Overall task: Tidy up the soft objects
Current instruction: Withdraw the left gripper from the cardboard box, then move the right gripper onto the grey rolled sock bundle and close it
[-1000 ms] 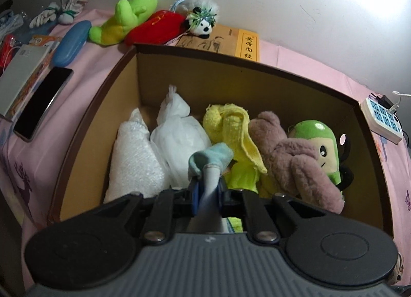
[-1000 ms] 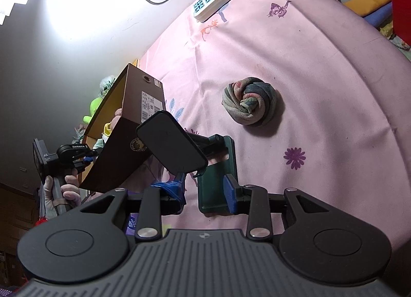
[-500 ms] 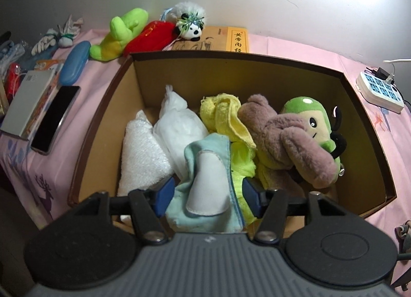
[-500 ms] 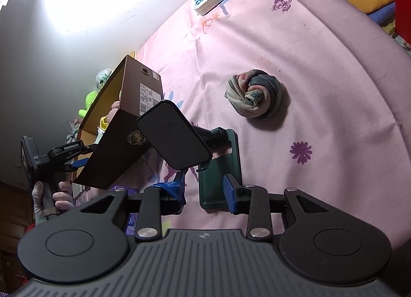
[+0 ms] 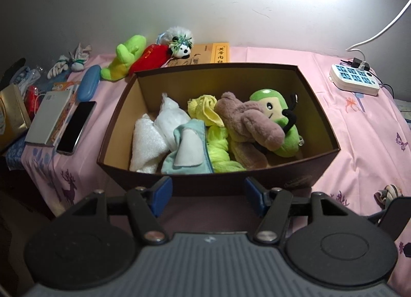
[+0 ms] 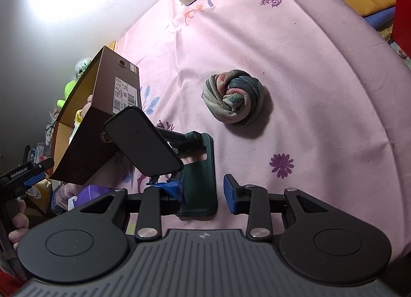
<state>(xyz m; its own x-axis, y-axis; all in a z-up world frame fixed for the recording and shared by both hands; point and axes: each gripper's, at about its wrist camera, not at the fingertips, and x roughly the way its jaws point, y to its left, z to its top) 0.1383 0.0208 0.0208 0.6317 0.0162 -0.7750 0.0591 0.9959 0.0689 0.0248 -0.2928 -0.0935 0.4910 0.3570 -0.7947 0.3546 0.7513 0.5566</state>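
A brown cardboard box [image 5: 303, 168] on the pink cloth holds white bundles [image 5: 146, 143], a light blue cloth [image 5: 190, 150], a yellow towel [image 5: 205, 112], a brown plush [image 5: 246, 122] and a green plush [image 5: 277, 107]. My left gripper [image 5: 208, 194] is open and empty, just in front of the box's near wall. My right gripper [image 6: 205, 191] is open and empty over the cloth. A rolled multicoloured sock ball [image 6: 233, 99] lies beyond it, apart. The box [image 6: 102, 122] stands to its left.
Behind the box lie a green plush [image 5: 123, 58], a red plush [image 5: 151, 58], a panda toy [image 5: 179, 45] and a yellow book [image 5: 213, 55]. Left: a phone [image 5: 77, 127], booklets, a blue case [image 5: 87, 86]. A power strip [image 5: 354, 78] sits right. A phone stand [image 6: 164, 148] stands by my right gripper.
My left gripper opened and let go of the light blue cloth into the box, then drew back out over the near wall. My right gripper stayed open and shifted slightly.
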